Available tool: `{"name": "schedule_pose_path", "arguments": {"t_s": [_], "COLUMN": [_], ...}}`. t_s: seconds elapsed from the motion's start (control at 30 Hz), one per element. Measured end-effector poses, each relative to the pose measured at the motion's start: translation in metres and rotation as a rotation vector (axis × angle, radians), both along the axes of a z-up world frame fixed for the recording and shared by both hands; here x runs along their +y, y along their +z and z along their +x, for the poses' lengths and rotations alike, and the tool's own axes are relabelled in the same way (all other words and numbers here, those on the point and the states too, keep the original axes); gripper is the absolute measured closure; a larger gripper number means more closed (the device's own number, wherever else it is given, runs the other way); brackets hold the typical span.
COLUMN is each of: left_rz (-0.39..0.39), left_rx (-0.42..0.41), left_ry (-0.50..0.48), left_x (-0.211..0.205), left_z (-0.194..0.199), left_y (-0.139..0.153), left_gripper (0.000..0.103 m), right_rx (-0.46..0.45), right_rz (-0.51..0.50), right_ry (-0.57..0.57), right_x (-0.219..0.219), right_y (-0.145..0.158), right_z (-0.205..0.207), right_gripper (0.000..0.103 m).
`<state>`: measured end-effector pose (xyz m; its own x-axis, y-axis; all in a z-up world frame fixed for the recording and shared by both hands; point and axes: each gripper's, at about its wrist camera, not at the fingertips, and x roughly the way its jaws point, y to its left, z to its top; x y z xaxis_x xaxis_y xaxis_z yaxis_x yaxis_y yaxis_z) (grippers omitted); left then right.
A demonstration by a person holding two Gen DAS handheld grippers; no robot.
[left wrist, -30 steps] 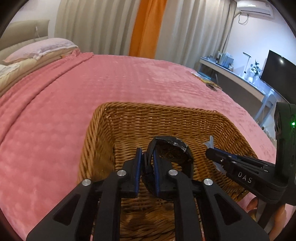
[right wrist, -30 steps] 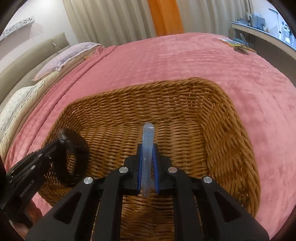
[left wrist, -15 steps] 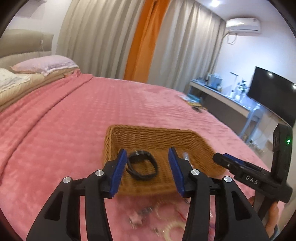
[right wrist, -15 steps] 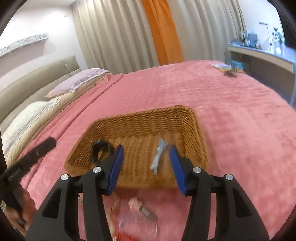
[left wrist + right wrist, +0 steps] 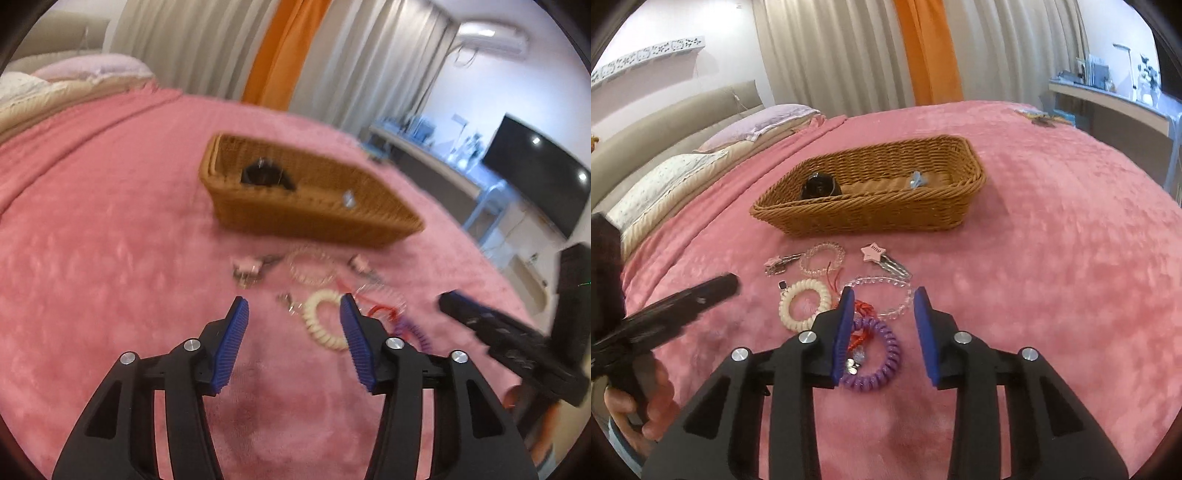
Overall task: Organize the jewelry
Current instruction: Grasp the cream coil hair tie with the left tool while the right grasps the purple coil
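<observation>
Both tools hang over the pink bed (image 5: 1052, 229) with nothing between their pads. The left tool (image 5: 293, 325) has just been opening and stands spread. The right tool (image 5: 882, 321) is spread too, though its jaws have just been narrowing. Below the right tool lie a purple coil hair tie (image 5: 877, 354), a cream coil tie (image 5: 805, 304) to its left, a clear bead bracelet (image 5: 886, 295) and a pink star clip (image 5: 873, 253) farther off. Beyond them the wicker basket (image 5: 871, 218) holds a black band (image 5: 820, 186) and a pale blue clip (image 5: 916, 180).
</observation>
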<state>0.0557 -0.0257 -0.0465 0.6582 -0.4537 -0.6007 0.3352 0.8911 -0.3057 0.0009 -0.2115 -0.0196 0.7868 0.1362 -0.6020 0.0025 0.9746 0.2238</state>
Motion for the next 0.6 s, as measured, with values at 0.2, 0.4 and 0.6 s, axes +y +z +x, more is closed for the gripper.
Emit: {"name": "schedule_pose_path", "arguments": {"t_s": [0.2,0.4,0.6], "left_rz": [0.034,0.078,0.199], "left_rx": [0.078,0.149,0.121], "left_ry": [-0.006,-0.004,0.005], "left_x": [-0.012,-0.031,-0.051], "left_z": [0.013,0.026,0.026], "left_y": [-0.012,-0.026,-0.028], "left_gripper": [0.054,0.057,0.061], "right_rx": [0.103,0.139,0.142], "right_rz": [0.013,-0.005,-0.022], "right_ry": [0.033,0.040,0.036], "right_x": [-0.003,0.003,0.005], "right_y": [-0.020,-0.027,-0.028], "right_z": [0.006,0.011,0.012], "right_gripper": [0.073,0.073,0.073]}}
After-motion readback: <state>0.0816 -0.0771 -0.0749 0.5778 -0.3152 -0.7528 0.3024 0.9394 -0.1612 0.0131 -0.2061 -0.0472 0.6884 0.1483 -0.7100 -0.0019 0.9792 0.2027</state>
